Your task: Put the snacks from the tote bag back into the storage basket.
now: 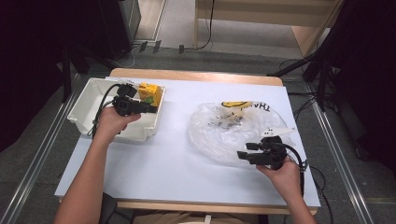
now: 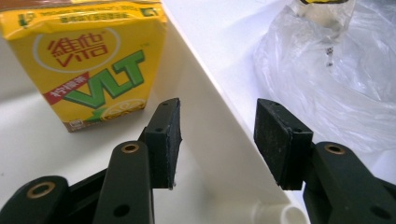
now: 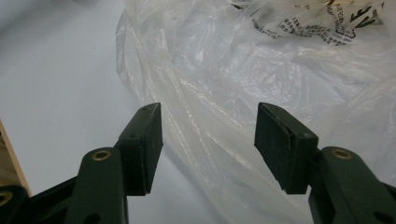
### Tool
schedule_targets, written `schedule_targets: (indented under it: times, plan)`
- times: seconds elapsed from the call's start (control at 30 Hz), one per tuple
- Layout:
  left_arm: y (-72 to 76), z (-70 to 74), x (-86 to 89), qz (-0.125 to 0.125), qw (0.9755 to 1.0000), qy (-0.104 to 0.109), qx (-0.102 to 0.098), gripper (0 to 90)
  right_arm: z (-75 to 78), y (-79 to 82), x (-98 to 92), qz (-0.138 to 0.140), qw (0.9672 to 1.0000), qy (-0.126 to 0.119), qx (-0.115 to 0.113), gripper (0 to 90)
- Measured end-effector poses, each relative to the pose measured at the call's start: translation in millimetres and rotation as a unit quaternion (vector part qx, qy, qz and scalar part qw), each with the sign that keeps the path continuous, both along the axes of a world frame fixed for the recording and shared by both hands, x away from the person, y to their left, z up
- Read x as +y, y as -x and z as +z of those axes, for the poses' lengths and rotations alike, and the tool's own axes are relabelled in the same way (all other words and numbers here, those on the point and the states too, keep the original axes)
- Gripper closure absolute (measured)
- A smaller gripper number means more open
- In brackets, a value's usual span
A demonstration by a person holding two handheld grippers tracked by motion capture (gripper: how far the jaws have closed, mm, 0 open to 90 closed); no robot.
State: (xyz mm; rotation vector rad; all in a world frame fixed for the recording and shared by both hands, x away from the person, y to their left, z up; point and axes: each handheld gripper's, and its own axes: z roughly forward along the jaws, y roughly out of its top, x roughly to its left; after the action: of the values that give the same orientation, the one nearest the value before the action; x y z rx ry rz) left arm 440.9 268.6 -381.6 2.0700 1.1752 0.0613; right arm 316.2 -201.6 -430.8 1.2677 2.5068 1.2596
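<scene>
A yellow VLT drink carton (image 1: 150,93) (image 2: 93,60) stands upright in the far right corner of a white plastic bin (image 1: 86,105). My left gripper (image 1: 152,108) (image 2: 217,135) hovers over the bin's right wall (image 2: 205,107), a little in front of the carton. Its jaws are open with nothing between them. A crumpled clear plastic bag (image 1: 229,130) (image 3: 233,70) with black and yellow print lies on the right half of the table. My right gripper (image 1: 246,150) (image 3: 210,140) sits at the bag's near edge, open, with the film just beyond its pads.
A white sheet (image 1: 163,158) covers the wooden table; bare sheet lies between bin and bag and along the near edge. The bin sits at the table's far left corner. Cables trail from both grippers. Dark stands and floor cables ring the table.
</scene>
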Motion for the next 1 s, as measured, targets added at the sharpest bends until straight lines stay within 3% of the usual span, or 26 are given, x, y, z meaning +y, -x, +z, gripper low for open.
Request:
schedule_targets:
  times: [0.37,0.5,1.0]
  plan:
    - [12.7,17.4,-15.8,-0.019,0.9997,-0.005,-0.012,45.9,0.8,-3.3,4.0,0.006,1.0000,0.001,-0.001,42.3]
    - [18.4,22.5,-28.0,-0.029,0.9992,-0.011,-0.026,45.5,0.9,-3.8,4.1,0.006,1.0000,-0.001,0.000,42.2]
    - [30.3,23.0,-67.0,-0.079,0.9962,-0.011,-0.035,44.4,1.0,-4.2,4.4,0.007,1.0000,0.000,0.001,41.9]
